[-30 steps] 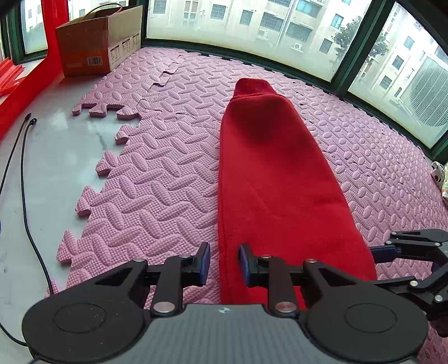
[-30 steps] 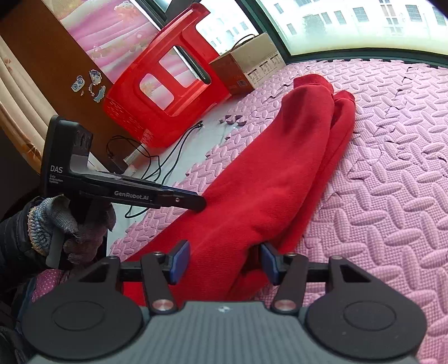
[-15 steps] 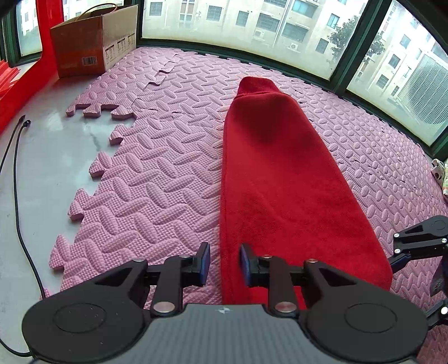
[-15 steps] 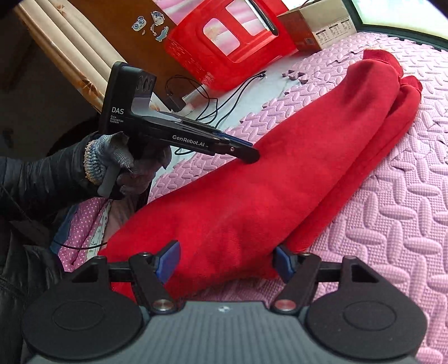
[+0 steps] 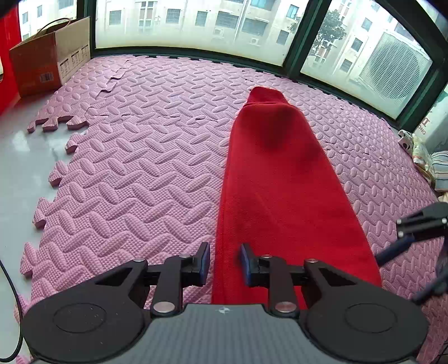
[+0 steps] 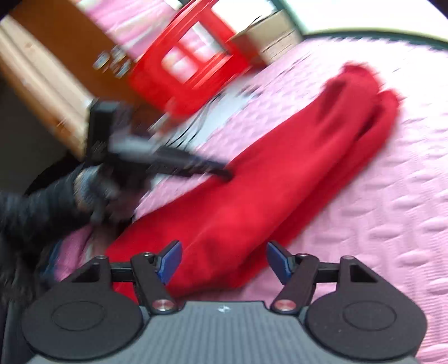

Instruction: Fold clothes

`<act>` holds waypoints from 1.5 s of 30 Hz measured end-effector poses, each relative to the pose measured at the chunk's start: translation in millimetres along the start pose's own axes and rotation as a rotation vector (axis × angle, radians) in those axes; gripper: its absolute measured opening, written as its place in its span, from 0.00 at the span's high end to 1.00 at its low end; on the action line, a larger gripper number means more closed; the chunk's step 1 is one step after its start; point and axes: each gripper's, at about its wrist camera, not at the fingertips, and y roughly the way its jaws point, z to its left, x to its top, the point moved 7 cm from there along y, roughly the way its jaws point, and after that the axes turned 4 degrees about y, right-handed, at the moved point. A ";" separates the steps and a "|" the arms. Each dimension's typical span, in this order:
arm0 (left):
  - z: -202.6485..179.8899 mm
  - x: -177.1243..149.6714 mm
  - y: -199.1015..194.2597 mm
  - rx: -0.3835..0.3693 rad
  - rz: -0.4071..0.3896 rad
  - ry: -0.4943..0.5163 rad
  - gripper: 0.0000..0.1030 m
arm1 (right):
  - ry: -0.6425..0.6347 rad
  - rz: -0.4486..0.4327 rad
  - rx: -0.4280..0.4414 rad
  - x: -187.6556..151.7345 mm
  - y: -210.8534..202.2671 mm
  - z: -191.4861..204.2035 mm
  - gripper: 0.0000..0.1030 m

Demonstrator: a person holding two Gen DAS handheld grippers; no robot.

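Your left gripper (image 5: 222, 261) sat spread, straddling the near left edge of the red garment (image 5: 277, 190). The garment lay on the mat (image 5: 134, 168), its long axis running near to far. Your right gripper (image 6: 224, 261) gaped wider, empty, at the near end.

Pink interlocking foam floor mats (image 5: 134, 173) cover most of the grey floor (image 5: 19, 156). An open brown cardboard box (image 5: 47, 61) stands by the window (image 5: 190, 25). A red plastic stool (image 6: 190, 70) appears blurred.
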 end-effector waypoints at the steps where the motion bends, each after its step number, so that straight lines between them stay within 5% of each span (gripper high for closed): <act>1: -1.1 1.5 -1.1 -0.004 -0.005 0.007 0.75 | 0.022 -0.049 -0.044 10.5 -5.2 -7.1 0.36; 7: 0.1 17.7 -7.9 0.000 -0.045 0.033 0.75 | 0.135 -0.278 -0.281 73.7 -0.5 -49.6 0.51; 11: 1.3 32.9 -8.2 0.006 -0.066 0.042 0.75 | 0.260 -0.359 -0.355 94.2 16.2 -79.2 0.63; 19: -11.2 73.5 4.6 -0.017 -0.096 0.073 0.75 | 0.427 -0.416 -0.370 97.5 35.8 -107.6 0.69; 23: -22.9 95.9 19.3 -0.030 -0.098 0.079 0.75 | 0.460 -0.451 -0.363 96.0 33.0 -107.6 0.91; 28: -41.6 114.3 34.7 -0.047 -0.104 0.114 0.75 | 0.434 -0.537 -0.392 90.4 12.3 -91.3 0.92; 35: -55.9 126.2 65.9 -0.056 -0.083 0.132 0.75 | 0.499 -0.505 -0.434 75.8 17.6 -116.3 0.91; 40: -52.8 130.6 79.1 -0.055 -0.074 0.107 0.75 | 0.353 -0.569 -0.535 90.4 -0.8 -94.7 0.87; 45: -51.8 135.5 86.1 -0.050 -0.081 0.096 0.75 | 0.297 -0.561 -0.547 103.3 7.2 -93.8 0.87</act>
